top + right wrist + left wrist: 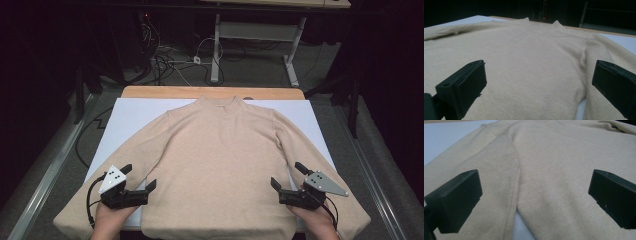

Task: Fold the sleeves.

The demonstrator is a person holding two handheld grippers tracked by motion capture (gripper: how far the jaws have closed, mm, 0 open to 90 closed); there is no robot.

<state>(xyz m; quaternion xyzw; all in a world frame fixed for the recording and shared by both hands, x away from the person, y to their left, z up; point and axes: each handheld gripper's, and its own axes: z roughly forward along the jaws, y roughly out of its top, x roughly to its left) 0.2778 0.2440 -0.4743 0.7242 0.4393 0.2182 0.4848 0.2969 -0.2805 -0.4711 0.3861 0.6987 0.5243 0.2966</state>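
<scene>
Soft matt knit sweater, smooth white sheet, wooden table edge

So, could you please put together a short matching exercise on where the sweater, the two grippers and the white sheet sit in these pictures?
Things:
1. beige sweater
2. left gripper
3. right gripper
4. white sheet

Places or states:
A. covers the tabletop under the garment
B. open, at the seam where the sweater's sleeve on the high view's left meets its body
C. lies flat, neck at the far edge, sleeves spread
D. open, at the sleeve seam on the high view's right

Pairs: 1-C, 2-B, 3-D, 4-A
</scene>
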